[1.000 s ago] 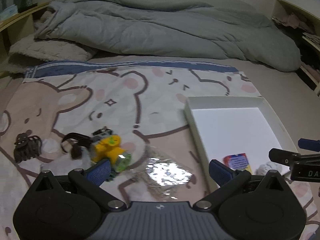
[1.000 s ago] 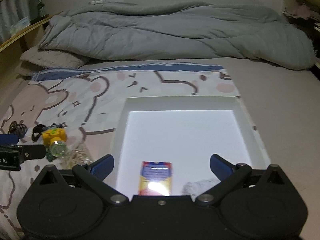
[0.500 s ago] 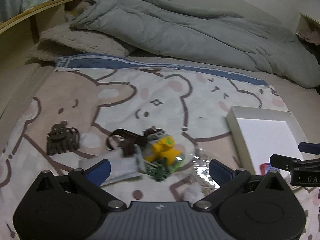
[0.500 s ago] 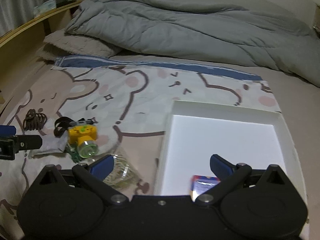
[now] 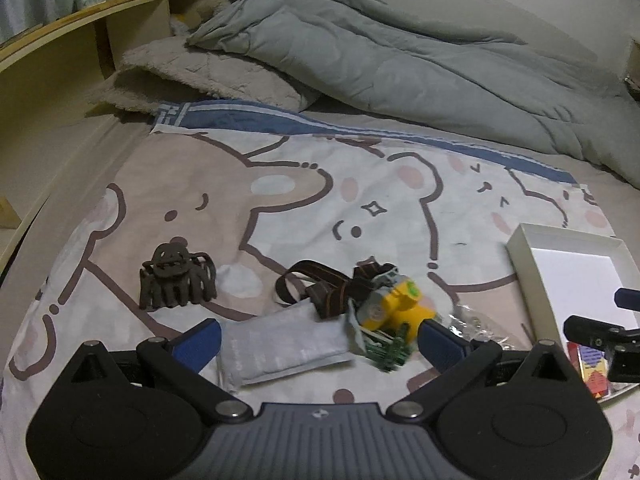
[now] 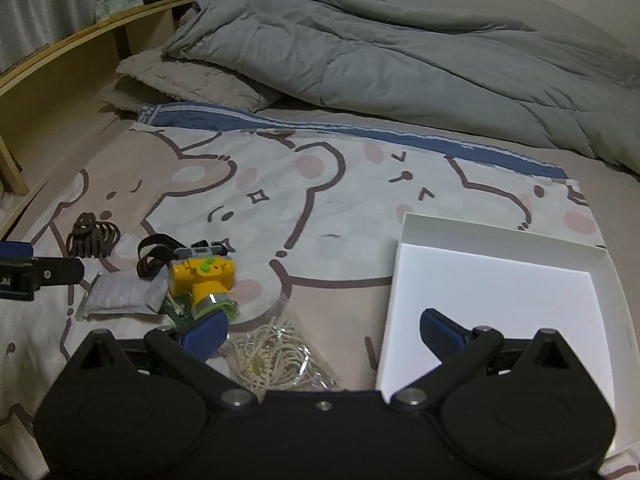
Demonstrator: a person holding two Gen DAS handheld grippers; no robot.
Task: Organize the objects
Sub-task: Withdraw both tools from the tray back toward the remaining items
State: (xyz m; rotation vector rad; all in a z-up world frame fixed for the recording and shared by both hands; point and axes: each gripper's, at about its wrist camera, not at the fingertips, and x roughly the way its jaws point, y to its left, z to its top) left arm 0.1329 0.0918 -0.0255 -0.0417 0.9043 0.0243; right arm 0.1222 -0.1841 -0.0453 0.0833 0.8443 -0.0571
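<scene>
On the bear-print blanket, left to right: a brown plastic hair claw (image 5: 176,278), a grey foil pouch (image 5: 280,346), a yellow toy camera (image 5: 394,306), a white cardboard tray (image 6: 496,292). Both the left gripper (image 5: 318,340) and right gripper (image 6: 324,330) gape wide, empty. Closing low risks snagging the camera's brown strap (image 5: 316,290).

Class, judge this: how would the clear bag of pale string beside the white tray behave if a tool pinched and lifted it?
The clear bag of string looks thin and crinkled, so it would probably sag. Its glossy film may slip between pads. The loose contents suggest it is light and unlikely to roll.
</scene>
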